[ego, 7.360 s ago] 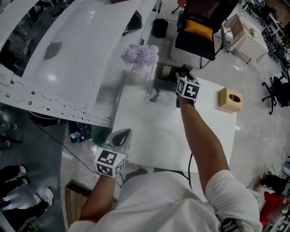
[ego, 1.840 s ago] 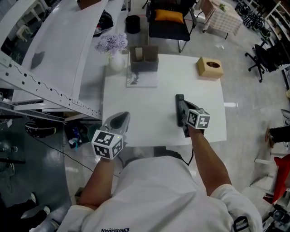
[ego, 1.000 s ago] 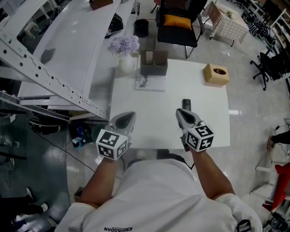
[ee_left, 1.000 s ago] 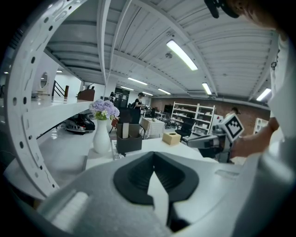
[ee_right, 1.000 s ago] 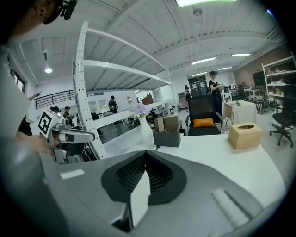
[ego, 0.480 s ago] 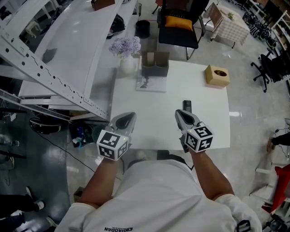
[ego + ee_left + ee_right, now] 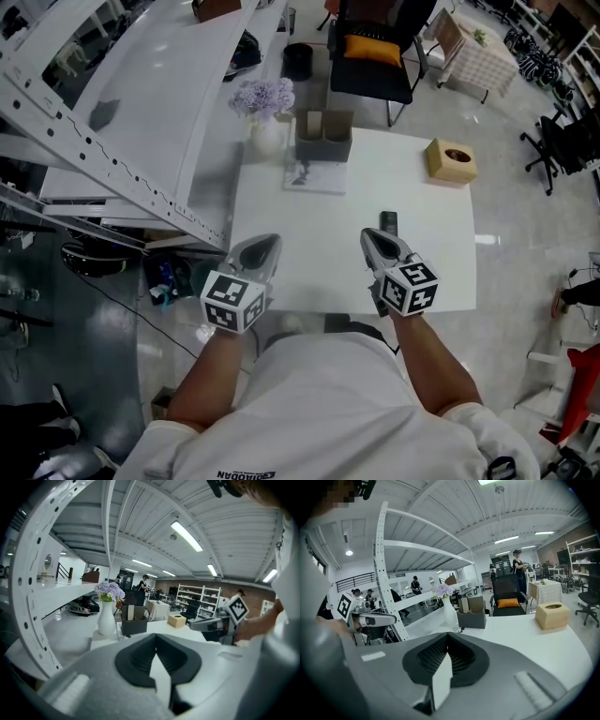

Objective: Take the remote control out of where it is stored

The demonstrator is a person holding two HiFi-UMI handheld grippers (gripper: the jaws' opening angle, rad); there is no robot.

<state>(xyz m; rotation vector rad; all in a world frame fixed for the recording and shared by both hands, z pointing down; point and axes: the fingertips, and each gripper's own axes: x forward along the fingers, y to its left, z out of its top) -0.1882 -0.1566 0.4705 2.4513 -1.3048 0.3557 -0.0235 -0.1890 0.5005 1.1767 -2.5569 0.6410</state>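
**Fig. Head view, steep downward look.** A person stands at the near edge of a white square table (image 7: 319,234), w/ a gripper in each hand.

- **Task item:** the slim black rectangular remote control (image 7: 388,221) lies flat on the bare tabletop, right of centre. It is outside the grey two-compartment desk holder (image 7: 323,142) at the far edge, and well apart from it.
- **Right gripper** (image 7: 372,236): held over the near part of the table, tip toward the far edge. The remote is just beyond its tip; contact can't be judged from above. In the right gripper view the jaws are pressed together w/ nothing between them.
- **Left gripper** (image 7: 266,244): at the near-left corner of the table. In the left gripper view the jaws also meet, w/ nothing between them.
- **Other items:**
  - A white vase w/ lilac flowers (image 7: 265,117) stands just left of the holder.
  - A printed sheet (image 7: 314,176) lies flat on the table on the holder's near side.
  - A tan box w/ a round top opening (image 7: 451,160) sits near the far-right corner.
  - A black office chair w/ orange cushion (image 7: 378,52) stands on the floor beyond the table.
  - A white perforated shelf frame (image 7: 94,155) runs along the left.
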